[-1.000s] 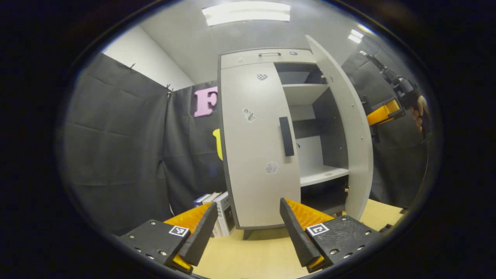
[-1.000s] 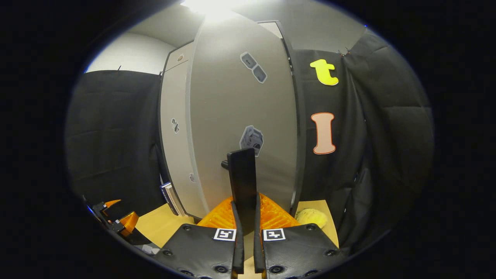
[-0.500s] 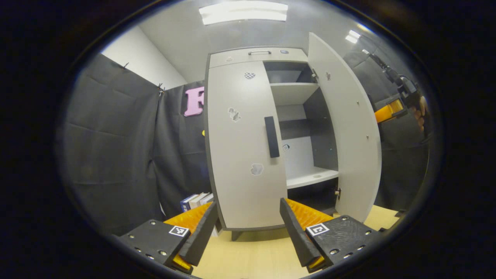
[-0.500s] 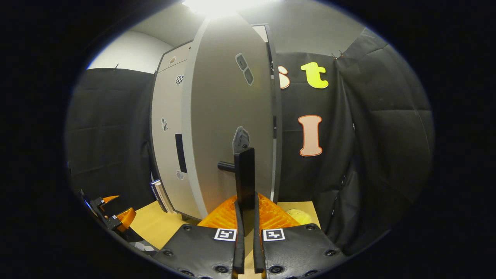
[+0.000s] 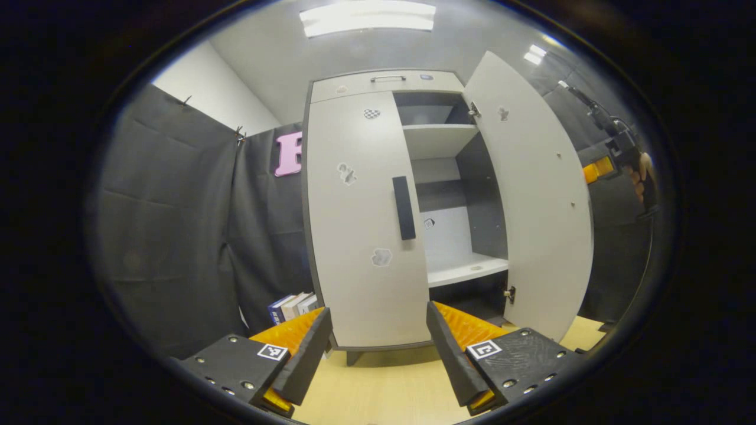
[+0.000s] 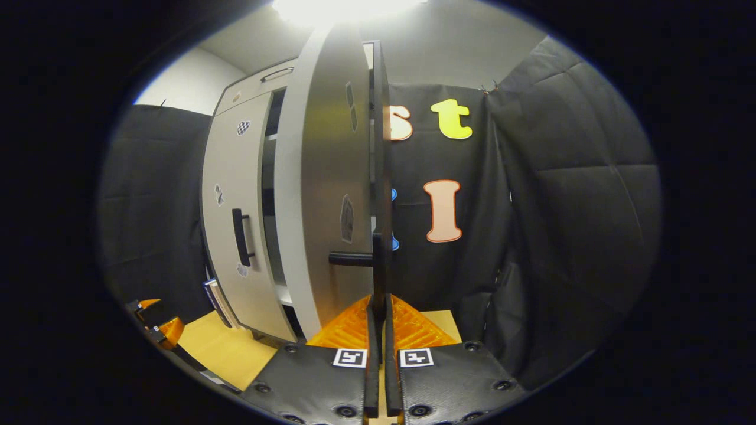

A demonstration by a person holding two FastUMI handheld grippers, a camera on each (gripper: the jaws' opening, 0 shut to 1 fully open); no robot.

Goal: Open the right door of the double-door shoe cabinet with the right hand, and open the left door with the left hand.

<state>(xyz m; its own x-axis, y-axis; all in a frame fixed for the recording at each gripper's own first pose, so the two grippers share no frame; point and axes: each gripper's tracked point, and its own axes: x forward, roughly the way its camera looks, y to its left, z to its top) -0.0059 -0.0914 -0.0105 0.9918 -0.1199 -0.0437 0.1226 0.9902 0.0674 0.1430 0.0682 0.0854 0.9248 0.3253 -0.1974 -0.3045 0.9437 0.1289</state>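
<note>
The pale grey double-door shoe cabinet (image 5: 384, 85) stands on a wooden table. Its left door (image 5: 360, 224) is closed and carries a black vertical handle (image 5: 404, 208). My left gripper (image 5: 378, 348) hangs open in front of that door, short of it, with nothing between its fingers. The right door (image 5: 531, 200) stands swung wide, baring the shelves (image 5: 440, 133) inside. In the right gripper view that door (image 6: 322, 195) shows almost edge-on, and my right gripper (image 6: 378, 321) is shut on its black handle (image 6: 378, 260). The left door's handle (image 6: 239, 236) lies further left.
Several books (image 5: 289, 307) lean beside the cabinet's left foot. The wooden table (image 5: 390, 389) runs under both grippers. A hand (image 5: 641, 177) holds the right gripper behind the open door. Black cloth walls close in on both sides.
The right door has swung further open, drawn by the right gripper on its handle. The left gripper stayed open and shifted slightly, so the cabinet sits further left in its view.
</note>
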